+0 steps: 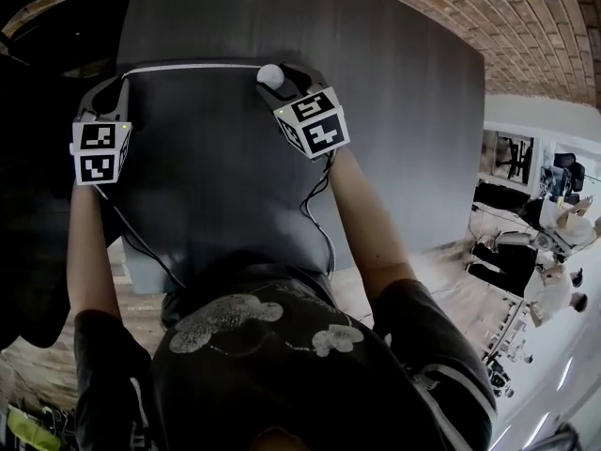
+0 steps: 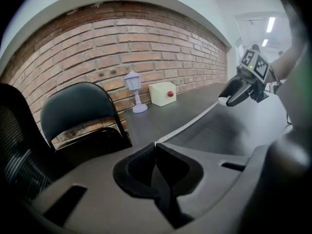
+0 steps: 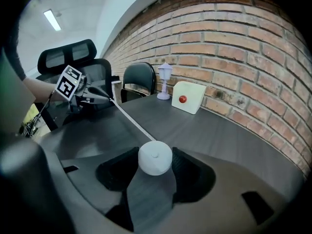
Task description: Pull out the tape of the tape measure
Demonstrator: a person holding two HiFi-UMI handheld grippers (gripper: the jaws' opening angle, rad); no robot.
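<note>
Above the table (image 1: pixel 404 148): both grippers hang in the air side by side, with the tape (image 1: pixel 192 66) stretched in a straight line between them.
Left gripper (image 2: pixel 156 146): jaws closed tight, pinching the tape's free end (only a thin white edge shows at the pinch).
Right gripper (image 3: pixel 155 156): jaws set fairly wide, pressed on either side of the case (image 1: pixel 270 75), the small round white body of the tape measure.
Tape's long axis: it runs straight across from left to right in the head view, roughly level and clear of the table.
Direction from the fingers: from the left gripper the case lies off to the right; from the right gripper the tape leaves the case toward the left gripper.
Key relation: more tape will likely come out only if the hands part along this same line. Each hand holds one end, so neither is nearer.
Progress: a good length of tape appears to be out.
</note>
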